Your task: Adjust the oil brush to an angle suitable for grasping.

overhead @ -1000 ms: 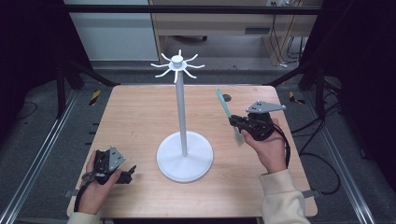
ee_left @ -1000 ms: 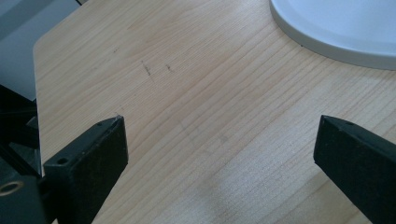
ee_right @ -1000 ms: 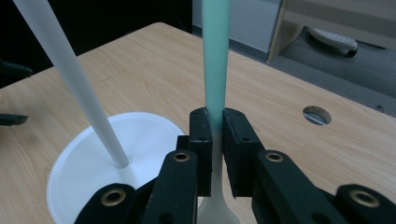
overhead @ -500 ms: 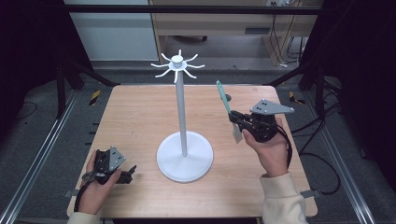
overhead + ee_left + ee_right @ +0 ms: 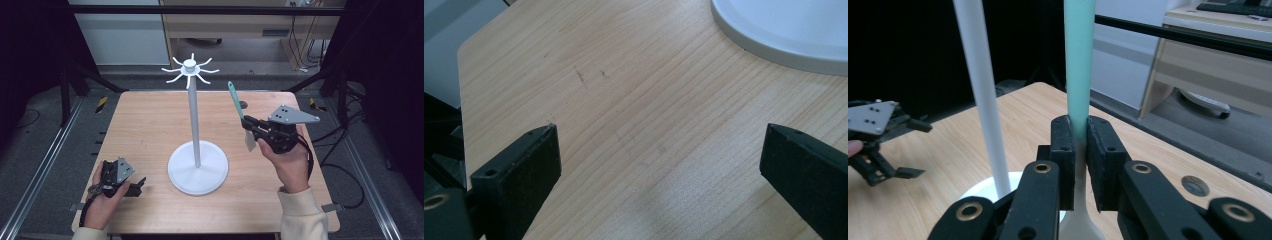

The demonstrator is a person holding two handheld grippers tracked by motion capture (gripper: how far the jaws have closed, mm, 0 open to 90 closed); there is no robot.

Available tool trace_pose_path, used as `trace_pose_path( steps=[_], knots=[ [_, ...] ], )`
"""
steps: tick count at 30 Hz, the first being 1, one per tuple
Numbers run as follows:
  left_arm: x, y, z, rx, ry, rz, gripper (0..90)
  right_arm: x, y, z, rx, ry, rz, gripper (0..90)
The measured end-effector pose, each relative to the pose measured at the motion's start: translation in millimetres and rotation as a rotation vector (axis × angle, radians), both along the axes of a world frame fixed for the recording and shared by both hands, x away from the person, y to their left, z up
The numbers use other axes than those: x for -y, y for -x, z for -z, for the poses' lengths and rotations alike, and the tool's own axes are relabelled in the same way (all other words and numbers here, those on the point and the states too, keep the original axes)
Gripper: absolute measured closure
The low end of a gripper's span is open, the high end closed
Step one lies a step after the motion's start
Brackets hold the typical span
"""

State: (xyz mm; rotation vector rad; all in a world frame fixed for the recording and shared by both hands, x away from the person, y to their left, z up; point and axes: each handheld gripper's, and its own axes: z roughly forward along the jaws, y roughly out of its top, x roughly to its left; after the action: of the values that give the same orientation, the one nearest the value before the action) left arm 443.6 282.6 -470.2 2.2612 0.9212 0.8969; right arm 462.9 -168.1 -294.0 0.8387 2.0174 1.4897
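A white stand (image 5: 194,125) with a ring of hooks (image 5: 190,68) at its top rises from a round base (image 5: 198,169) in the middle of the wooden table (image 5: 150,120). To its right, my right gripper (image 5: 248,123) is shut on a spatula (image 5: 235,101) with a teal handle pointing up and a white blade (image 5: 250,142) hanging below the jaws. In the right gripper view the handle (image 5: 1079,60) is pinched between the pads, with the pole (image 5: 980,85) to its left. My left gripper (image 5: 137,185) rests open at the table's front left, with bare wood between its jaws (image 5: 659,165).
The stand's base edge (image 5: 784,30) lies ahead and to the right of the left gripper. The left gripper (image 5: 878,135) appears far off in the right gripper view. Black frame bars and a wooden cabinet (image 5: 235,25) stand beyond the table's far edge.
My right gripper has lifted the spatula higher above the table, with the handle tip now near hook height. The left gripper has stayed put.
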Motion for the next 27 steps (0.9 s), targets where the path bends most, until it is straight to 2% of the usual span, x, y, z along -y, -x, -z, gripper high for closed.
trace_pose_path(
  steps=[11,18,27],
  knots=[
    [0.4,0.0,0.3,-0.003,0.0,0.004,2.5,-7.7,9.7,-8.9,0.045,0.003,-0.008,82.4],
    [1.1,0.0,0.7,-0.006,0.003,0.006,2.5,-13.6,18.8,-18.0,0.091,-0.009,-0.024,82.4],
    [1.1,-0.1,0.9,-0.008,0.001,0.007,2.5,-17.6,27.5,-25.0,0.126,-0.021,-0.028,82.3]
  ],
)
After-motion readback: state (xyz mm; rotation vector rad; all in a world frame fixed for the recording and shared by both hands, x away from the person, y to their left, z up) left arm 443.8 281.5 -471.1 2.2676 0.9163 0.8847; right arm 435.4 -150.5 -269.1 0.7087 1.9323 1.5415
